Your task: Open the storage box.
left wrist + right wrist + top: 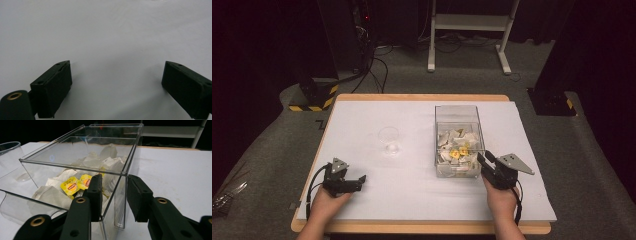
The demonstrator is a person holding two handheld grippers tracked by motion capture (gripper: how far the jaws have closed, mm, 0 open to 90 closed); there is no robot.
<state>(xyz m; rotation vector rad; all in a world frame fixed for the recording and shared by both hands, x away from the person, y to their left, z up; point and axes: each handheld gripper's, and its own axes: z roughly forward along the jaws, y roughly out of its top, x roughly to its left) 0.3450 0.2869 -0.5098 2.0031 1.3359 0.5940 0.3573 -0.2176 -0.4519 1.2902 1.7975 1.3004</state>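
We hold the right gripper at the near right corner of the clear plastic box; its jaws reach to that corner, though from above we cannot tell whether they press the wall. Just beyond the jaws, inside the box, lie white tea bags with yellow tags. Our left gripper rests low over the white sheet on the desk, jaws pointing toward the box with nothing between them. A clear plastic cup stands beyond those jaws, well apart from them and left of the box.
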